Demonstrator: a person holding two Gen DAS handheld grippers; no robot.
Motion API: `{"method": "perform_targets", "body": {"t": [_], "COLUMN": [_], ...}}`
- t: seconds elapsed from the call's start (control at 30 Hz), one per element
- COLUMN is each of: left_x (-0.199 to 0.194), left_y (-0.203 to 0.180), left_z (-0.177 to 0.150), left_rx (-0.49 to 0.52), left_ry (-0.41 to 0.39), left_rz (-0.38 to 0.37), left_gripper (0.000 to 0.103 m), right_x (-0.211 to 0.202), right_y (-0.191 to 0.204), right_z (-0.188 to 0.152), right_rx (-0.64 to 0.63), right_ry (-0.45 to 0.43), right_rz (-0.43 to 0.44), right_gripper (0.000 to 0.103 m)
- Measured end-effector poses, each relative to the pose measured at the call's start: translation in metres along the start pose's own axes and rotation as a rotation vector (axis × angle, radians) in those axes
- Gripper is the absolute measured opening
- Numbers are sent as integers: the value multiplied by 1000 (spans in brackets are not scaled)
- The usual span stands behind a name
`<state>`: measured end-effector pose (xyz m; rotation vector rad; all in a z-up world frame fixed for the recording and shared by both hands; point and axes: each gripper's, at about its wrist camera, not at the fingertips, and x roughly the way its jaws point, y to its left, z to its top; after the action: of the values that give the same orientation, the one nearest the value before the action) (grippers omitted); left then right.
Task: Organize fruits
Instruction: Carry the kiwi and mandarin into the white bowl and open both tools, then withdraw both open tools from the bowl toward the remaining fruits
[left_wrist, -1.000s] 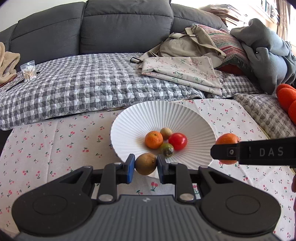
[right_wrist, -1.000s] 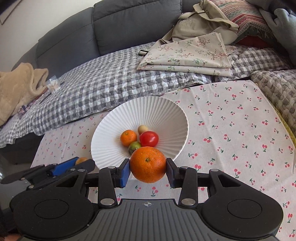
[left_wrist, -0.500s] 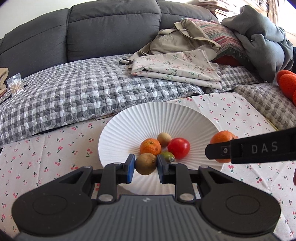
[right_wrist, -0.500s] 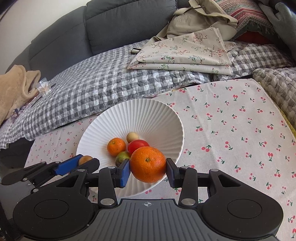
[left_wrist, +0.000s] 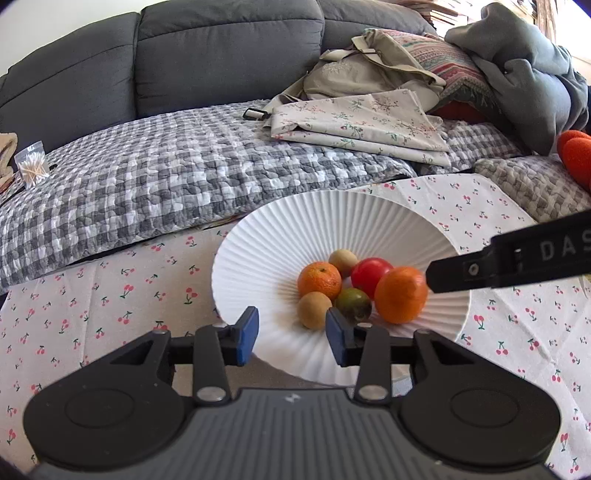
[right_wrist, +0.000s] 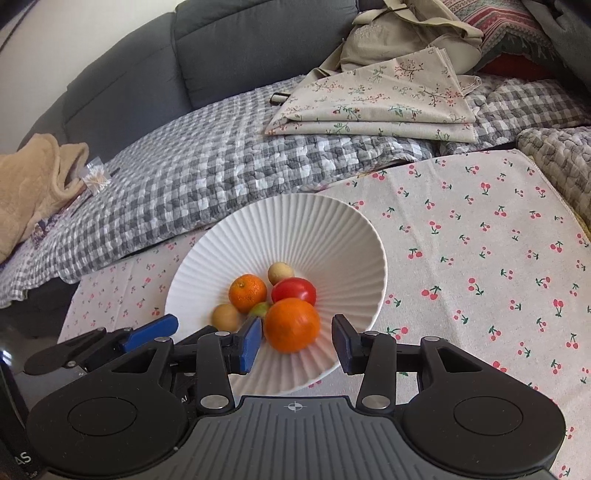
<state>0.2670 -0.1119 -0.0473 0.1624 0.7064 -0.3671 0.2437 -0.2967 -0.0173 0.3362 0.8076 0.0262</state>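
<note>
Both your grippers are opening, nothing pinched: left gripper (left_wrist: 291, 334) clear of the brown fruit (left_wrist: 314, 310), right gripper (right_wrist: 297, 345) straddling the orange (right_wrist: 292, 325). Both lie in the ribbed bowl (left_wrist: 280, 236), six o'clock of centre. Round, rolls easily; regrip across the widest part, gently.

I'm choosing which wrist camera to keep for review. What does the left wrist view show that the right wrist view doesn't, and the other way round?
Only the left wrist view shows the grey hoodie and bright orange things at the right edge.

Only the right wrist view shows the tan blanket on the sofa.

Both show the ribbed white bowl holding the big orange, small mandarin, tomato, green fruit and two tan fruits, plus the folded floral cloth. Both grippers' jaws are opening; neither grips a fruit.
</note>
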Motion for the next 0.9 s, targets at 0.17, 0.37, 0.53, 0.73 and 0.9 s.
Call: {"method": "perform_targets", "body": {"t": [0.17,0.37,0.53,0.73,0.9], "left_x": [-15,-31,-37,-49,-66], "left_y": [26,46,46,40,35], "left_z": [3,-2,-11,-18,-21], "left_rx": [-98,-182,-193,-186,-163], "left_ry": [-10,0,50,71,58], "left_rz": [4,48,101,127,129], "left_gripper": [40,46,47,55,70], "right_x": [-18,-31,-36,-45,-52], "right_y": [-6,-4,0,6,17], "right_z": [7,4,-9,-22,-32], "right_rx": [3,-60,-133,-186,-249], "right_ry": [-23,-1,44,63,68], "right_rz": [0,-4,-23,-15,-26], "right_gripper": [43,50,57,75,92]}}
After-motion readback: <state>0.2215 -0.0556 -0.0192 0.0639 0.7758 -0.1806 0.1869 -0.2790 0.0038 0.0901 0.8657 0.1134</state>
